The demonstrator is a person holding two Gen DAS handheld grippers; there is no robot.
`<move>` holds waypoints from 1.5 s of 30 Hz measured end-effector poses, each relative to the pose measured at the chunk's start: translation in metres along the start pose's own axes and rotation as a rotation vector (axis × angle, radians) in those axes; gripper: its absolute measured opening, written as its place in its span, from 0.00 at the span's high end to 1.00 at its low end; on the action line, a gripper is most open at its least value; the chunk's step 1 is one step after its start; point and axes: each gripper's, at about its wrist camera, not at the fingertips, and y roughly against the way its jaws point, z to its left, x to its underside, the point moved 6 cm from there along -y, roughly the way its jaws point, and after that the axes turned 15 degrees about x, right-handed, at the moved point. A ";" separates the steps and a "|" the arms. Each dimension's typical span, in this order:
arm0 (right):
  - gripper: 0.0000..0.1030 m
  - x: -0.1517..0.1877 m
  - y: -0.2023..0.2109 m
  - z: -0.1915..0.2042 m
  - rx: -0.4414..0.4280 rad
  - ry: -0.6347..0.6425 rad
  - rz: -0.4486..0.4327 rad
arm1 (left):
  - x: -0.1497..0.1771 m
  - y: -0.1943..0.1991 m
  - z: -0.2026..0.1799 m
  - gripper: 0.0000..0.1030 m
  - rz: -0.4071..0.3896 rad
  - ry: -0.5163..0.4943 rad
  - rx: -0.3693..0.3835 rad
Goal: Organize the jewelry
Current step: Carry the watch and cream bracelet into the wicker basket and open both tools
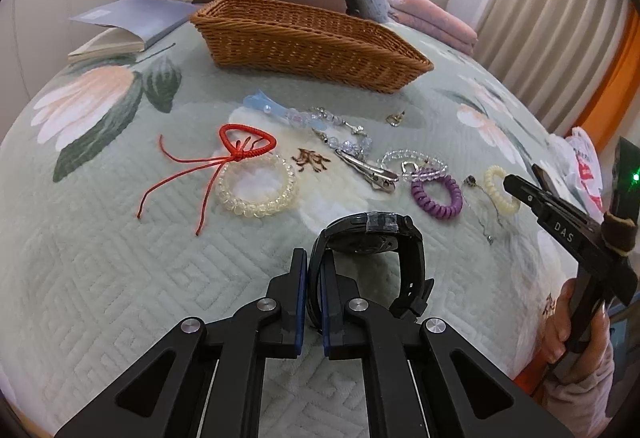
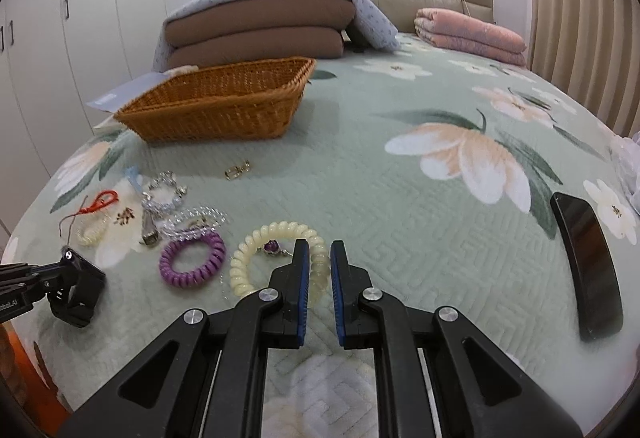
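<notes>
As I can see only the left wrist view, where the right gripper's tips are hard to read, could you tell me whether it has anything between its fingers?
Observer: Yes, the right gripper has the right side of the cream coil band pinched between its pads.
Operator: Thank you. Is there anything further to its right that I cannot see?
Observer: A dark phone lies flat on the bedspread, apart from the gripper and the band.

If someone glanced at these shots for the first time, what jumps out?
The left gripper clamps a black watch strap in the foreground. Jewelry lies scattered on the floral bedspread, where the right gripper closes around a cream coil bracelet. Behind stands a wicker basket.
</notes>
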 end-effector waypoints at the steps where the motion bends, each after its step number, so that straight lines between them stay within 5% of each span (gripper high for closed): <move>1: 0.87 -0.002 0.003 0.000 -0.010 -0.008 -0.005 | -0.001 0.002 0.000 0.94 -0.011 0.004 0.004; 14: 0.87 -0.069 0.017 0.028 -0.090 -0.017 -0.103 | -0.059 0.028 -0.012 0.94 -0.128 -0.029 0.009; 21: 0.87 -0.155 -0.026 0.052 -0.180 -0.130 -0.098 | -0.153 0.032 0.005 0.94 -0.234 -0.031 -0.023; 28: 0.87 -0.183 -0.116 0.094 -0.213 -0.188 0.046 | -0.229 -0.028 0.048 0.94 -0.224 0.035 -0.051; 36: 0.87 -0.158 -0.144 0.115 -0.170 -0.086 0.039 | -0.246 -0.094 0.081 0.94 -0.142 0.044 -0.088; 38: 0.86 -0.159 -0.139 0.113 -0.174 -0.091 0.026 | -0.244 -0.105 0.086 0.92 -0.119 0.040 -0.113; 41: 0.67 -0.156 -0.139 0.106 -0.165 -0.096 0.030 | -0.241 -0.108 0.086 0.85 -0.103 0.045 -0.106; 42: 0.58 -0.156 -0.137 0.102 -0.163 -0.107 0.025 | -0.242 -0.103 0.084 0.80 -0.108 0.043 -0.101; 45: 0.56 -0.161 -0.122 0.085 -0.165 -0.167 -0.013 | -0.241 -0.085 0.076 0.55 -0.147 0.020 -0.098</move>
